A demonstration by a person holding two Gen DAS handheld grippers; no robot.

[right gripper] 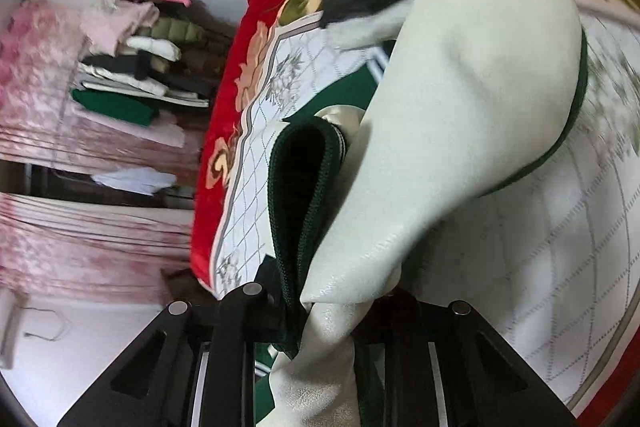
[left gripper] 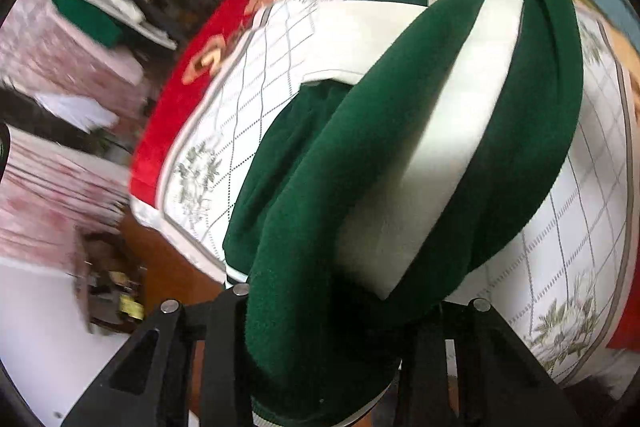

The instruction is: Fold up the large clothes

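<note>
Left wrist view shows the left gripper (left gripper: 320,311) clamped on a bunched green part of the dark green and cream varsity-style jacket (left gripper: 420,131), lifted above the white quilted bedspread with grey grid lines and flower prints (left gripper: 256,95). Right wrist view shows the right gripper (right gripper: 324,311) pinching the jacket's cream sleeve and zipped green edge. By my reading the fold is only starting: the garment hangs crumpled, nothing laid flat or squared yet. A stack of folded clothes (right gripper: 136,75) sits nearby. No readable label or writing is visible
</note>
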